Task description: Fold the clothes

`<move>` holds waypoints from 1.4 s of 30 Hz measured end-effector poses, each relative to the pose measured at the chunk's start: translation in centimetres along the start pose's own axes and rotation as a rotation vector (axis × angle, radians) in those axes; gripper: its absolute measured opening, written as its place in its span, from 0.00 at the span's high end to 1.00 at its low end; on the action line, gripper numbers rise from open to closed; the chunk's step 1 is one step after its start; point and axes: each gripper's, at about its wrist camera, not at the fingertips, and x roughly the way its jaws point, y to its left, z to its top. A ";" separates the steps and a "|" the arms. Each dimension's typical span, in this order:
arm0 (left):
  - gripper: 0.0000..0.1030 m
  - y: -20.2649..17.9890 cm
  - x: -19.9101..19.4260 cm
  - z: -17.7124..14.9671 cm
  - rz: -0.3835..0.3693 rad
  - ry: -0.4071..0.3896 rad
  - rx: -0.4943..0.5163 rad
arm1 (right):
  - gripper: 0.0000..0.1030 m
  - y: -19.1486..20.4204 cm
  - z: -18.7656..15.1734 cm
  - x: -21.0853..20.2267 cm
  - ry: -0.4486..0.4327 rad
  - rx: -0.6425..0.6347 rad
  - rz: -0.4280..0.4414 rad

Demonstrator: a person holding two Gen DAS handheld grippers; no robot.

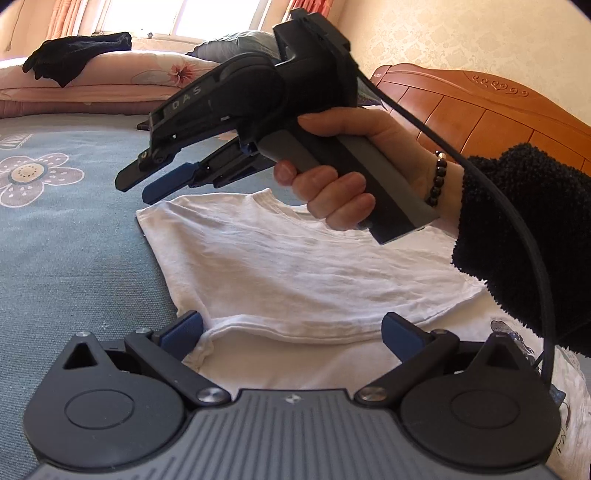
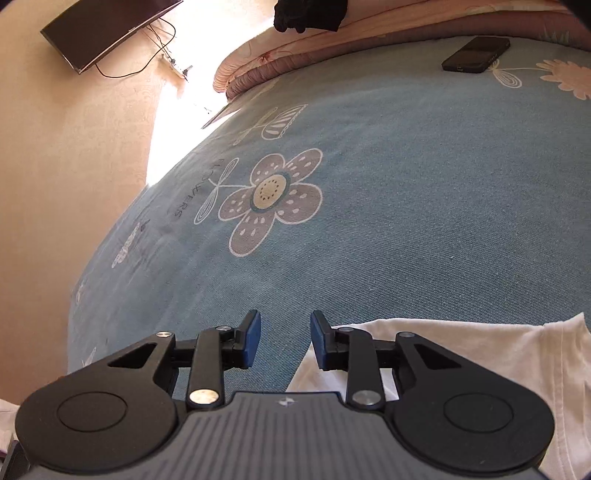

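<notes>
A white T-shirt (image 1: 295, 266) lies partly folded on the blue flowered bedsheet (image 1: 74, 240), its neckline at the far side. My left gripper (image 1: 293, 332) stands wide open low over the shirt's near folded edge, with the cloth lying under the gap and neither pad pressing on it. A hand in a dark fuzzy sleeve holds my right gripper (image 1: 142, 186) in the air above the shirt's far left corner. In the right wrist view the right gripper (image 2: 286, 339) shows a narrow gap with nothing in it, and the shirt (image 2: 480, 350) lies to its right.
A black phone (image 2: 476, 53) lies on the sheet further off. A black garment (image 1: 77, 55) rests on a folded pink quilt (image 1: 110, 77) at the bed's far end. A wooden headboard (image 1: 480, 107) runs along the right. A TV (image 2: 107, 33) hangs on the wall.
</notes>
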 end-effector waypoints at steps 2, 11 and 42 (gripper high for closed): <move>0.01 0.5 -0.5 0.2 -0.014 -0.021 -0.040 | 0.62 0.5 -0.3 -2.7 -0.033 -0.028 -0.052; 0.01 1.9 -1.2 0.5 0.054 -0.085 -0.144 | 0.51 -4.5 -12.1 -22.4 -0.193 0.167 -0.498; 0.01 3.4 -0.9 0.1 0.129 -0.105 -0.228 | 0.91 -11.3 -24.3 -26.5 -0.509 0.353 -0.540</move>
